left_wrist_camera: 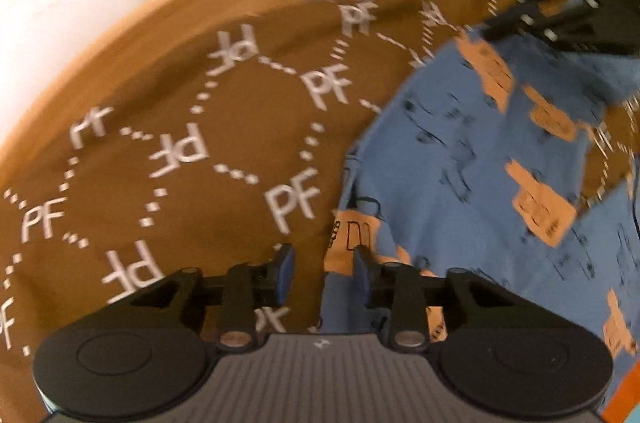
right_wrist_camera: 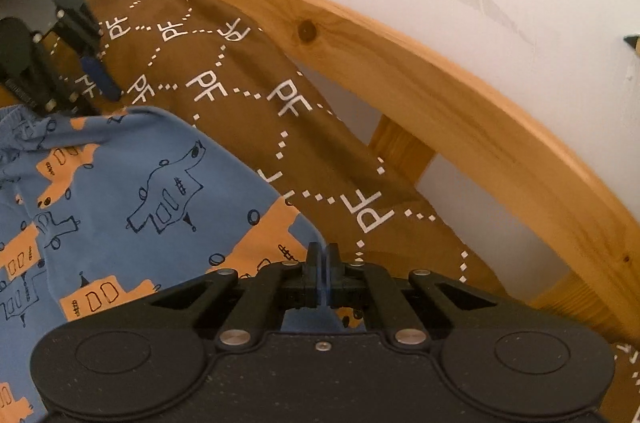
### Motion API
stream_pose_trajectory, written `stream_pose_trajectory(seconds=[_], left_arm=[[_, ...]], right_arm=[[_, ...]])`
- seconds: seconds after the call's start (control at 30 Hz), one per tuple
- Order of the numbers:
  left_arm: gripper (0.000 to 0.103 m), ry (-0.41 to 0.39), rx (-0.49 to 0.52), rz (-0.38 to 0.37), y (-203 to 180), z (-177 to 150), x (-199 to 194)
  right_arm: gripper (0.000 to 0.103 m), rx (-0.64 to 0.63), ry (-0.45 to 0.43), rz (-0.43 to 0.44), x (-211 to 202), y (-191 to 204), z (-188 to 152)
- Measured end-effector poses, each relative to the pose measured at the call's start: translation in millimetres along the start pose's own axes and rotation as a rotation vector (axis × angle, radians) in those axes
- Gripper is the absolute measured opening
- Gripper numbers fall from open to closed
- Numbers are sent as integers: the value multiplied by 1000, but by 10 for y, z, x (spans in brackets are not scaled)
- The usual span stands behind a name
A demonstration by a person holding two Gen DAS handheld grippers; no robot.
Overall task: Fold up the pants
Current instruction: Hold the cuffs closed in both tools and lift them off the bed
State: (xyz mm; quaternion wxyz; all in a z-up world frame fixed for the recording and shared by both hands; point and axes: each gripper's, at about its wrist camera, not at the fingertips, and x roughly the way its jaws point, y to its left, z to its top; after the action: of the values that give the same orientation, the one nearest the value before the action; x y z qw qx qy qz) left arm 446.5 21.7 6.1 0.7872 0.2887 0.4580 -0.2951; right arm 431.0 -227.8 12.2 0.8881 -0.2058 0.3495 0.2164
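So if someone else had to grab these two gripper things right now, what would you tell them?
Left gripper: open, hovering at the edge of the blue pants.
Right gripper: jaws closed at another edge of the pants; whether they pinch fabric is hidden.
The pants lie on the brown PF bedspread, beside the wooden bed rail.
Done: no finished fold is visible.
Left: grab with the left, then fold.

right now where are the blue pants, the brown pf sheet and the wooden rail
blue pants [right_wrist_camera: 120, 183]: right wrist view, flat printed fabric near the middle
brown PF sheet [left_wrist_camera: 168, 159]: left wrist view, open patterned area
wooden rail [right_wrist_camera: 460, 103]: right wrist view, top face of the plank
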Motion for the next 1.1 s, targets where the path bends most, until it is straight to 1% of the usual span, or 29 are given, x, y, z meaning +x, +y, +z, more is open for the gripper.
stream_pose_trajectory(seconds=[0.03,0.07,0.1,0.13,0.17,0.2,0.33,0.4,0.43,0.5,0.53,0.63,0.77,0.8,0.83,0.87,0.9,1.03,1.07,1.1], left_arm=[[40,5,23,11,-36,4,13],[38,9,33,20,-61,12,21],[20,16,35,36,-73,23,38],[0,28,30,54,-78,39,62],[0,41,19,70,-95,42,78],[0,37,4,77,-101,48,70],[0,-4,17,136,-253,24,-26],[0,-20,8,143,-283,-14,-108],[0,-34,6,148,-294,-21,-152],[1,-84,19,184,-310,-35,-241],[8,-91,17,185,-304,-20,-261],[14,-120,-9,145,-253,79,-253],[18,-135,13,104,-303,192,-92],[25,-134,32,103,-320,218,-50],[38,-135,52,111,-335,242,-14],[42,-142,64,116,-336,256,5],[45,-146,70,114,-328,272,15],[44,-117,67,93,-292,324,136],[40,-114,77,85,-296,332,150],[17,-108,85,64,-297,335,152]], right_arm=[[0,2,-1,-1,5,0,-10],[1,2,-2,-2,3,4,-20],[1,3,-3,-2,-1,7,-28],[1,4,-3,-3,-12,12,-35],[1,3,-4,-4,-22,14,-35],[1,2,-5,-7,-35,21,-36],[1,13,-19,-23,-126,58,-43],[1,21,-24,-30,-172,72,-51],[1,19,-24,-35,-197,84,-56],[1,13,-22,-41,-238,103,-66],[1,10,-20,-42,-249,112,-70],[1,-1,-12,-47,-256,135,-87],[1,1,-8,-45,-204,99,-98],[1,4,-9,-44,-189,85,-102],[1,9,-9,-41,-166,66,-110],[1,11,-7,-38,-145,51,-116],[1,12,-5,-36,-124,40,-129],[1,20,1,-25,-46,-13,-184],[1,22,1,-24,-37,-18,-192],[1,25,0,-22,-30,-23,-198]])
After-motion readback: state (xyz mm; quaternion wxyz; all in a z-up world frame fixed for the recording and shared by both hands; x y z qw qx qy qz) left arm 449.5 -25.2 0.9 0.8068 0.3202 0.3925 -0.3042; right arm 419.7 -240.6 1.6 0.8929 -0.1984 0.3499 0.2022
